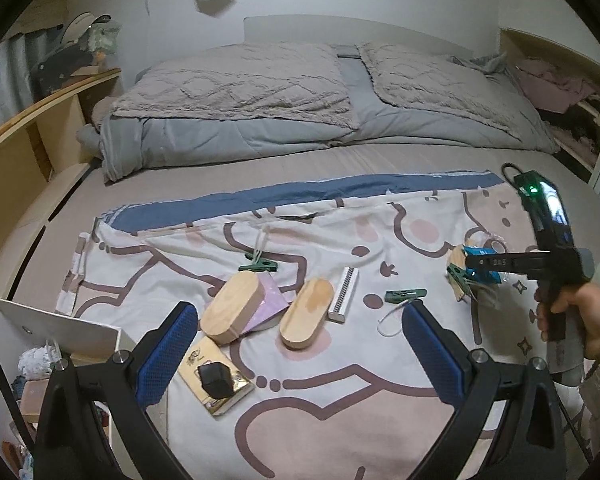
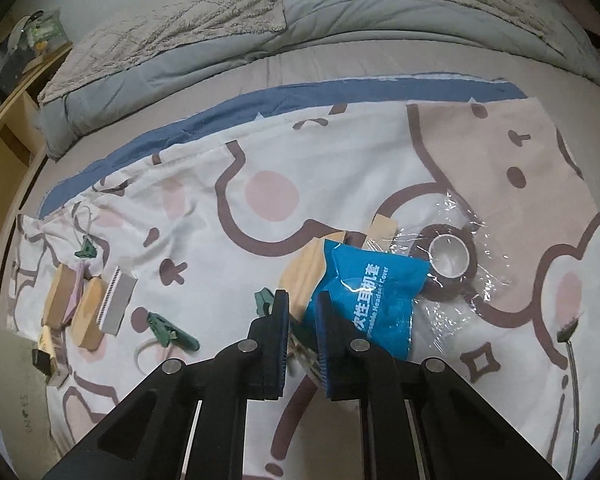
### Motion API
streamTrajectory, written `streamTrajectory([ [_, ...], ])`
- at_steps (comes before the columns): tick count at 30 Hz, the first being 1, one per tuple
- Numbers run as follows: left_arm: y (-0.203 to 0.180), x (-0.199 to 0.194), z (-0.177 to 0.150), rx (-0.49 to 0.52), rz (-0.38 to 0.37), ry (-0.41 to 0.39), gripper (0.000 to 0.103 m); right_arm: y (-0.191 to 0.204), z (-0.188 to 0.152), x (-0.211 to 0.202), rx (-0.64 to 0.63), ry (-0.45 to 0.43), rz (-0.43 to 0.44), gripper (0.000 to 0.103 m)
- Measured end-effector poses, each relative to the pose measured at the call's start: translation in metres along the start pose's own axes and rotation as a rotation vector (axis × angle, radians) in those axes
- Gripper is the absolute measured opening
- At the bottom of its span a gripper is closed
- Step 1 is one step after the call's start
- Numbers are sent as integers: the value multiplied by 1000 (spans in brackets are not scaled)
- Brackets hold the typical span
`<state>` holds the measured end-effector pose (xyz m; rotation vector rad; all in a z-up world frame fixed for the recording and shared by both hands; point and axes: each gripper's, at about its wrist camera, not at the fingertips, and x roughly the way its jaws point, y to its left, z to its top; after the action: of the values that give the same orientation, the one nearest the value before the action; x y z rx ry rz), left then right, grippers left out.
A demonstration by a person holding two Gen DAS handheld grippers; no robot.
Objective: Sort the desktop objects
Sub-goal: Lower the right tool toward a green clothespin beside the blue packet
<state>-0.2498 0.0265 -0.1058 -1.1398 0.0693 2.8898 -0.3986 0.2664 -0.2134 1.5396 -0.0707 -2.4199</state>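
A patterned cloth (image 1: 340,392) is spread over the bed, and the desktop things lie scattered on it. The left gripper (image 1: 300,344) hangs above the cloth's near edge with its blue-padded tongs spread wide and nothing between them. Just beyond it sit two oval wooden blocks (image 1: 306,312), a pink notebook (image 1: 270,304) wedged between them, and a white ribbed strip (image 1: 344,294) touching the right block. Nearer the left tong lies a gold card (image 1: 216,384) with a small black cube (image 1: 216,378) resting on it. One green clip (image 1: 259,266) lies behind the blocks, another green clip (image 1: 405,295) to their right beside a loop of white cord (image 1: 388,322). Toward the cloth's right edge, the right gripper (image 2: 302,344), held in a hand (image 1: 584,320), has its tongs drawn narrow, almost together; I cannot tell whether they pinch anything. A blue packet (image 2: 370,300) lies right against its right tong, resting partly on flat wooden pieces (image 2: 304,276), with a third green clip (image 2: 264,300) at the left tong. Beside the packet sits a roll of tape (image 2: 450,258) inside crinkled clear wrapping (image 2: 472,292). At the cloth's near left corner stands a white box (image 1: 60,330); its inside is hidden. Beside it, off the bed, I can see crumpled white material and clutter, too jumbled to name.
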Motion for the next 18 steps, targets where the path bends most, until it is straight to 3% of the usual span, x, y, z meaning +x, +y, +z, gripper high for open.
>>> streamTrajectory([
  [8,-7,-1,-3,23,-15,-3,103,3,-10,11,-10,28,47,14],
  [18,-14,-6,-5,32,-36,-3,103,26,-48,6,-104,145,90,14],
])
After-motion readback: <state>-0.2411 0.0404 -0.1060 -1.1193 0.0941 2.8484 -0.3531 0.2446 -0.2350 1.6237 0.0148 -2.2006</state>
